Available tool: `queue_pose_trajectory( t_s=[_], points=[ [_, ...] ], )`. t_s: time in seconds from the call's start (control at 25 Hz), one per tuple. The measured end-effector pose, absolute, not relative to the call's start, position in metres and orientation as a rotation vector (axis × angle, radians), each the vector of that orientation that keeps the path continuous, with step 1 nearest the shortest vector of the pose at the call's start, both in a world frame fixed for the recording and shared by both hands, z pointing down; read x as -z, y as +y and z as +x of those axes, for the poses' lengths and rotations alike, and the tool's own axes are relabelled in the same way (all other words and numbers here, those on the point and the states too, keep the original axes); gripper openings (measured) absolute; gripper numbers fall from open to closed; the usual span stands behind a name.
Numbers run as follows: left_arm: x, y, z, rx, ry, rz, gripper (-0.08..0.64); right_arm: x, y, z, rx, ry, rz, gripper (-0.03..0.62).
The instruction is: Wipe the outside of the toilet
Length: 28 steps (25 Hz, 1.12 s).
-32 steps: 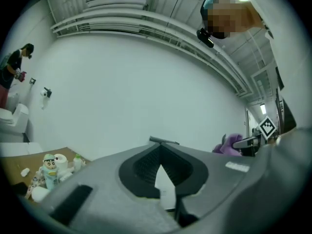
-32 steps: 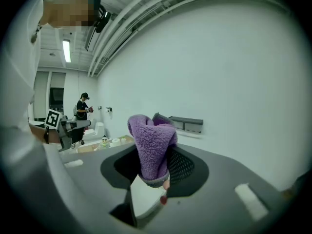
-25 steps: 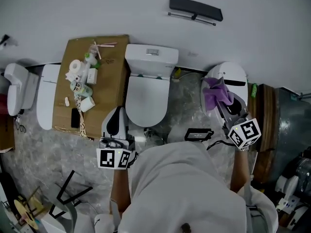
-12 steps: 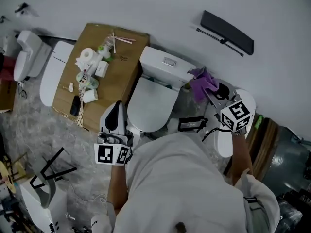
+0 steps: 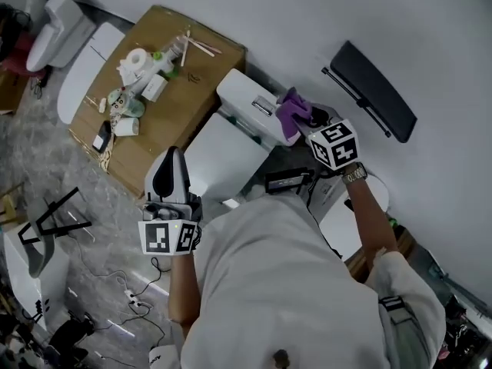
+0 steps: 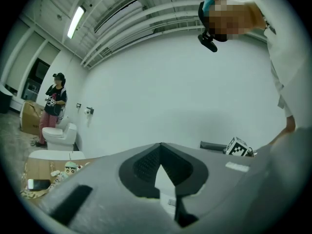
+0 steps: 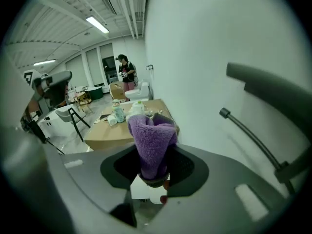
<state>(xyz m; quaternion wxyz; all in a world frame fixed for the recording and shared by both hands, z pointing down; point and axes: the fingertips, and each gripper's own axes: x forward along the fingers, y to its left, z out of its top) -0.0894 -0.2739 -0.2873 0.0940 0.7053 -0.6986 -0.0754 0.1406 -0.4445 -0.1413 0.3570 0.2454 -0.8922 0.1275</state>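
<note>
Two hand-held grippers are shown at a white toilet [image 5: 223, 156]. The right gripper [image 5: 305, 118] is held over the end of the toilet's tank [image 5: 244, 98] on that gripper's side, with its jaws pinching a bunched purple cloth [image 5: 290, 108]. Whether the cloth touches the tank top cannot be determined. The left gripper [image 5: 172, 154] is positioned beside the toilet's closed lid, its jaws pressed together with nothing between them. A brown table [image 5: 184, 98] bearing small items is seen beside the toilet, on the left gripper's side.
</note>
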Motion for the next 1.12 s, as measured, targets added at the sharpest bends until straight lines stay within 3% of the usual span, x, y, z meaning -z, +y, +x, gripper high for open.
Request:
queue_pose_trajectory(
  t_s=[0.44, 1.12],
  points=[
    [0.270, -0.301, -0.068, 0.153, -2.155, 1.960, 0.006, 0.011, -0.516, 0.110, -0.459, -2.074, 0.582, 0.143],
    [0.238, -0.316, -0.088, 0.140, -2.188, 1.792, 0.006, -0.071, -0.537, 0.063, -0.561, -1.903, 0.519, 0.143]
  ],
)
